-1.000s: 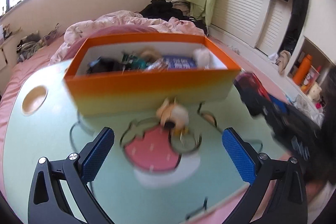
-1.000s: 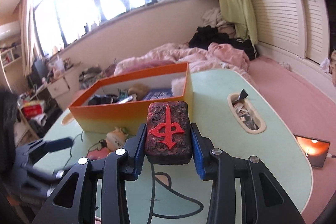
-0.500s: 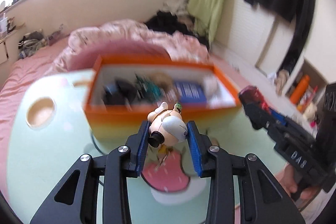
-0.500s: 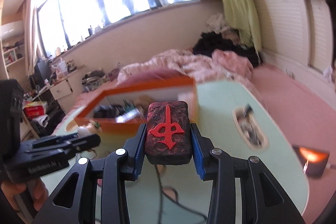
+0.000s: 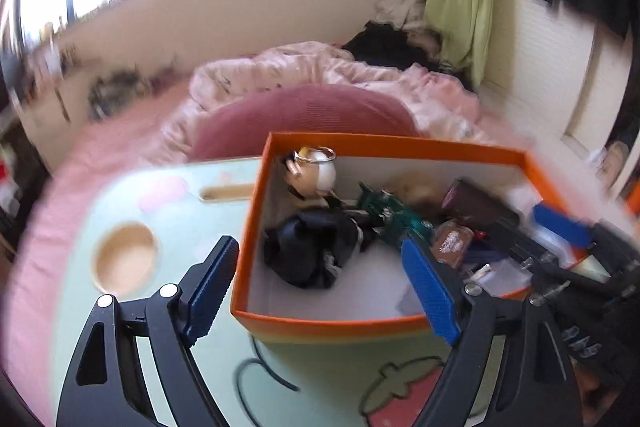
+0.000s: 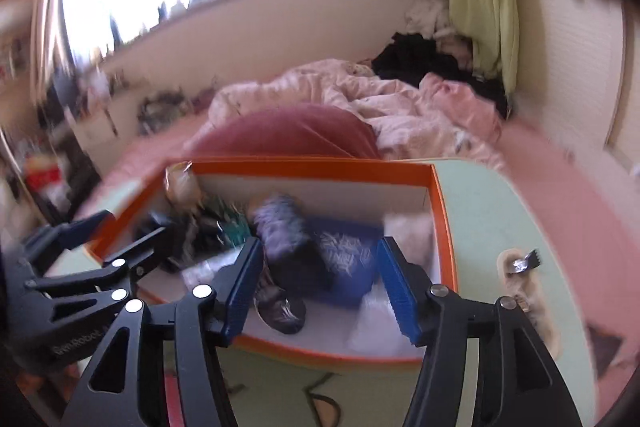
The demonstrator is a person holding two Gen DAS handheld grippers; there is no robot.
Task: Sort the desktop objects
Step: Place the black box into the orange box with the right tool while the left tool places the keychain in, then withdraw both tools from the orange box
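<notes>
An orange box (image 5: 324,321) stands on the pale green table (image 5: 64,227); it also shows in the right wrist view (image 6: 444,227). My left gripper (image 5: 320,287) is open and empty over its near left corner. A small figurine (image 5: 316,171) lies in the box's far left corner, beside a black item (image 5: 312,247) and a green toy (image 5: 396,215). My right gripper (image 6: 320,287) is open and empty over the box's near right part. A blurred dark block (image 6: 288,239) lies in the box below it, on a blue packet (image 6: 348,255).
A round recess (image 5: 124,255) and a slot (image 5: 224,193) are sunk in the table left of the box. A tray recess with small items (image 6: 520,275) lies right of the box. A bed with pink bedding (image 5: 320,83) is behind the table.
Both grippers moved over the box and opened. The left let go of the figurine and the right let go of the dark block with the red sign; both now lie in the box.
</notes>
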